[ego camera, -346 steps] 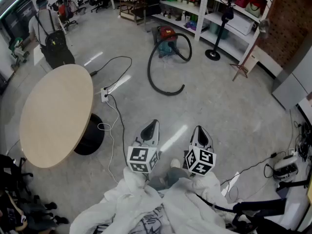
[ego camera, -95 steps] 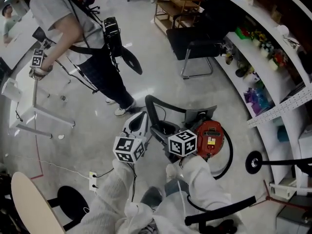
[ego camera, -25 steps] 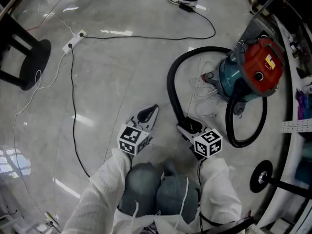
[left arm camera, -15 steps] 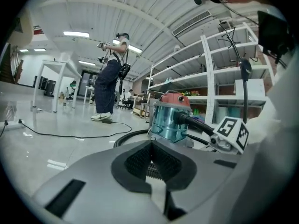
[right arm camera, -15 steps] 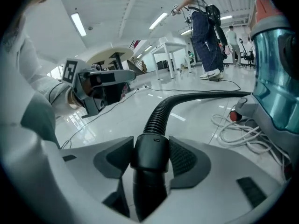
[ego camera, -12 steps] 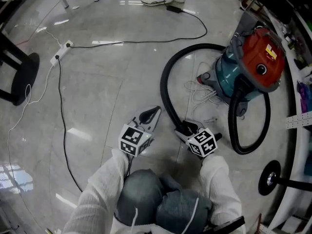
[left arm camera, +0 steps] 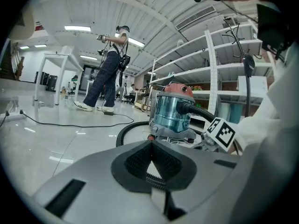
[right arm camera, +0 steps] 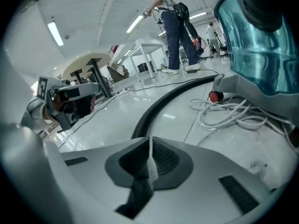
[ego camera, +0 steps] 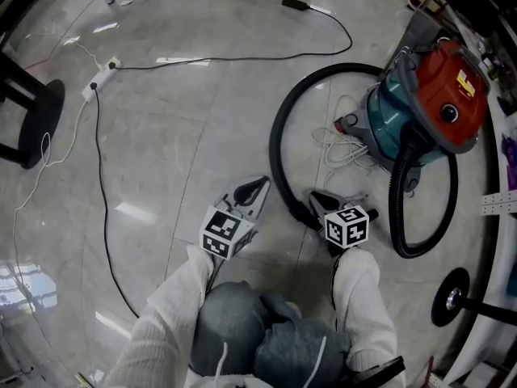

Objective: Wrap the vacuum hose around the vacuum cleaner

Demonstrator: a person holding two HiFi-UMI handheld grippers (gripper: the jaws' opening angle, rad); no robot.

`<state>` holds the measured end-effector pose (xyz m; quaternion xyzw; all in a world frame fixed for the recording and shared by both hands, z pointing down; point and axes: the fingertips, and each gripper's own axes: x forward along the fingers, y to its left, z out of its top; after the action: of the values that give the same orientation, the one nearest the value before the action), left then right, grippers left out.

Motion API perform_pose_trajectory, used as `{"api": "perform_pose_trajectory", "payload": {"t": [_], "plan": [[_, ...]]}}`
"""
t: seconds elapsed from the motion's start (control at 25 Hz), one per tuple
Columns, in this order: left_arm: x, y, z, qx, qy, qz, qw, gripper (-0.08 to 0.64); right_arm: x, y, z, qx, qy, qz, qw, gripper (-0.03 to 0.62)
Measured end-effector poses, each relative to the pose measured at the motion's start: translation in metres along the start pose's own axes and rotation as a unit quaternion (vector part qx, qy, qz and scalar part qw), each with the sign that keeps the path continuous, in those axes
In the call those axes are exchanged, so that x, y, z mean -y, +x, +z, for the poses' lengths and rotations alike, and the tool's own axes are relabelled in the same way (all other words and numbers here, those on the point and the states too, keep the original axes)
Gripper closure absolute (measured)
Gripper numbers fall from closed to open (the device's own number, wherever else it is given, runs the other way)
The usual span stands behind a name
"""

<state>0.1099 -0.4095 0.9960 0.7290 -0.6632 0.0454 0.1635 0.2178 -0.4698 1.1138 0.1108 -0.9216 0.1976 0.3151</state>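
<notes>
The floor before me is pale and glossy. At my right the teal vacuum cleaner with the red top stands on it. The black hose lies beside it in a wide loop, with a loose white cord inside the loop. A thin black cable runs to a white power strip, near a round black table base.
</notes>
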Motion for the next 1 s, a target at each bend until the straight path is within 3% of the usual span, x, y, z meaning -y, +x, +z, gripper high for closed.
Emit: {"api": "perform_pose_trajectory", "payload": {"t": [0.24, 0.4, 0.56, 0.76, 0.88, 1.0], "plan": [[0.002, -0.001, 0.005, -0.009, -0.007, 0.004, 0.9999, 0.558, 0.004, -0.012, 0.001, 0.005, 0.019, -0.009, 1.000, 0.561], [-0.001, -0.025, 0.053, 0.009, 0.000, 0.027, 0.9996, 0.558, -0.028, -0.056, 0.047, 0.029, 0.040, 0.000, 0.999, 0.561], [0.014, -0.082, 0.182, 0.025, -0.022, 0.050, 0.9982, 0.558, -0.078, -0.152, 0.159, 0.083, 0.086, -0.009, 0.993, 0.561], [0.034, -0.175, 0.375, 0.063, -0.027, 0.073, 0.9950, 0.558, -0.139, -0.293, 0.313, 0.134, 0.124, -0.077, 0.980, 0.563], [0.054, -0.241, 0.487, 0.075, -0.032, 0.098, 0.9918, 0.558, -0.183, -0.387, 0.380, 0.161, 0.170, -0.129, 0.964, 0.563], [0.075, -0.300, 0.574, 0.086, -0.040, 0.117, 0.9886, 0.558, -0.239, -0.465, 0.427, 0.162, 0.163, -0.172, 0.958, 0.568]]}}
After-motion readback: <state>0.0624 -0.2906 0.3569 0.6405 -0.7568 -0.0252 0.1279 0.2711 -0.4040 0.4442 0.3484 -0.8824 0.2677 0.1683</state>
